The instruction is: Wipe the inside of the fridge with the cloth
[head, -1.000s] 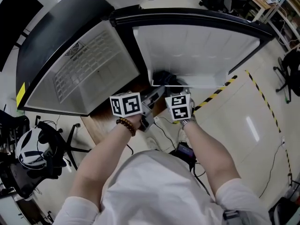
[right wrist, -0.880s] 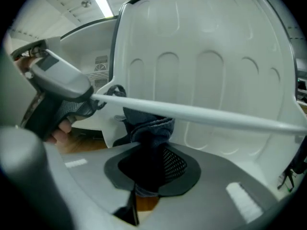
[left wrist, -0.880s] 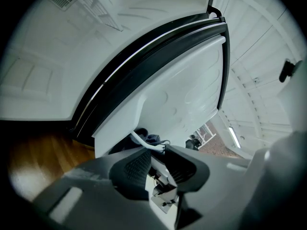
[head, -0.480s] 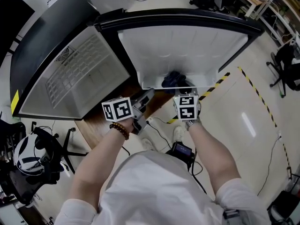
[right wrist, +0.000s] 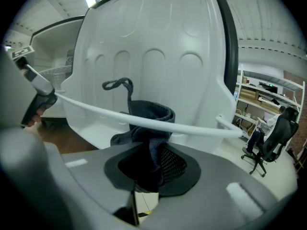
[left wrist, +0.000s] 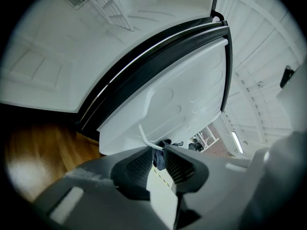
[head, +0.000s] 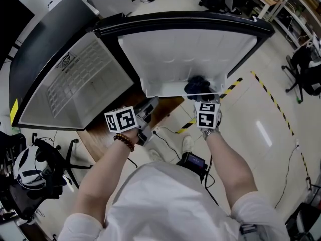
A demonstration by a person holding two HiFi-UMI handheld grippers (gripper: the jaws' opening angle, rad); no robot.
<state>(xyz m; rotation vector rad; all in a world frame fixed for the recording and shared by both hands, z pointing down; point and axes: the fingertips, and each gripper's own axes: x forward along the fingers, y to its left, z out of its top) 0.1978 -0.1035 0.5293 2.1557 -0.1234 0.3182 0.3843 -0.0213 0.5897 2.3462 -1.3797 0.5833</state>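
Two grippers work at an open fridge. Furthest left in the head view lies the fridge cabinet [head: 42, 74], its pale inside and wire shelf [head: 83, 74] exposed; no cloth is in there.

Next comes the left gripper [left wrist: 159, 157], held near the lower edge of the door [head: 180, 51] but apart from it. Its jaws have just been closing and now stand a narrow slit apart with nothing between them; the cloth only shows far off through the gap.

In the middle, the door's white moulded liner faces the person, with a thin white rail [right wrist: 201, 127] across its bottom shelf.

Toward the right end of that shelf sits the cloth [right wrist: 152, 110], a dark bunch pushed in behind the rail, one loose loop sticking up. The right gripper [right wrist: 152, 159] has its jaws clamped on the cloth's lower folds, just outside the rail.

The cloth looks soft, light and limp. It should mould to the liner's ribs but offers no stiffness of its own, so pressure has to come from the jaws behind it. A deep bite on a thick gathered fold, as here, seems the right hold; a corner would likely trail. The free loop may catch on the rail.
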